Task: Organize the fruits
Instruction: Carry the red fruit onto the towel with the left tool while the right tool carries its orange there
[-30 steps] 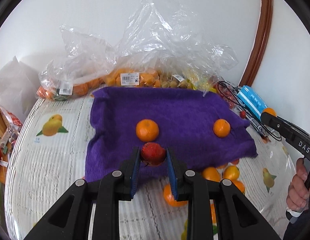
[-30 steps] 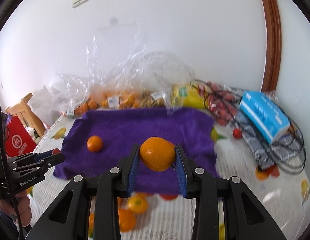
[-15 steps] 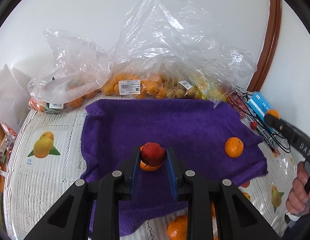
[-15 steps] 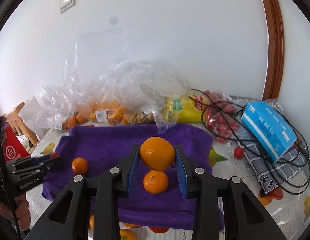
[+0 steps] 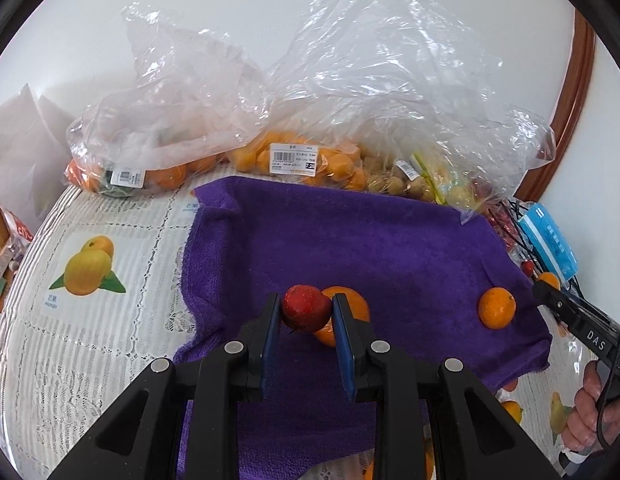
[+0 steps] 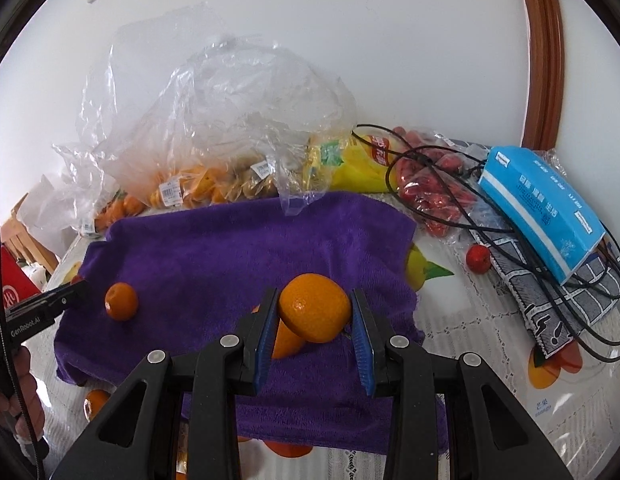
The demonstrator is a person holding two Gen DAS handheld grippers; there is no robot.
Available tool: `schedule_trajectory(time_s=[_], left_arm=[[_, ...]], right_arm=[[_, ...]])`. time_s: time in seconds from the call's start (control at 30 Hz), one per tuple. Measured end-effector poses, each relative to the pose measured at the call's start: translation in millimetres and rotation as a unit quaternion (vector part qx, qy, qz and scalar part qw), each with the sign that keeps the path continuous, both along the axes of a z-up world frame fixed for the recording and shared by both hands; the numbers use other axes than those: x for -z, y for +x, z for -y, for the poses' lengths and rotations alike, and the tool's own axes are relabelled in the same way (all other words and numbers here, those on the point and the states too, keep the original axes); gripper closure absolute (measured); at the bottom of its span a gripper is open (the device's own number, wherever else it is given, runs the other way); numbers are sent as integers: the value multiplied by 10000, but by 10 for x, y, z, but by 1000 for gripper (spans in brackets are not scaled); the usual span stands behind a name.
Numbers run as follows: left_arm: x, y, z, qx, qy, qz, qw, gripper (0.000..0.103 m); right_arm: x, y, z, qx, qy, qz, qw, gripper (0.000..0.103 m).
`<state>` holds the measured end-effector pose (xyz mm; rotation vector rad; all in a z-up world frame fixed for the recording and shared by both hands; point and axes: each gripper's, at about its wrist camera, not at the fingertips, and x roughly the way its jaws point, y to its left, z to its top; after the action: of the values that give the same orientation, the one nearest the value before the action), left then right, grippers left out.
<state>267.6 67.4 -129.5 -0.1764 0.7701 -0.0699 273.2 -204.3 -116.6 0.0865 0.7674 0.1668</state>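
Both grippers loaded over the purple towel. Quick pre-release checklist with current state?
1. Left gripper holds the red fruit between its fingers: ok.
2. Right gripper holds the orange: ok.
3. Both are above the purple towel: ok.
4. Spot under the red fruit is free: not ok, a loose orange lies right behind it.
5. Spot under the held orange is free: not ok, another orange lies just below it.
6. Height above the towel: cannot tell.
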Motion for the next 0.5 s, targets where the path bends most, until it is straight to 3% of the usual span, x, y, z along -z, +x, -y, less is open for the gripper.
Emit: schedule_trajectory(time_s=[0.5], left_arm=[[166, 24, -5, -113, 30, -163, 9998, 78]], right_arm=[[113, 7, -126, -171, -185, -202, 9995, 68]])
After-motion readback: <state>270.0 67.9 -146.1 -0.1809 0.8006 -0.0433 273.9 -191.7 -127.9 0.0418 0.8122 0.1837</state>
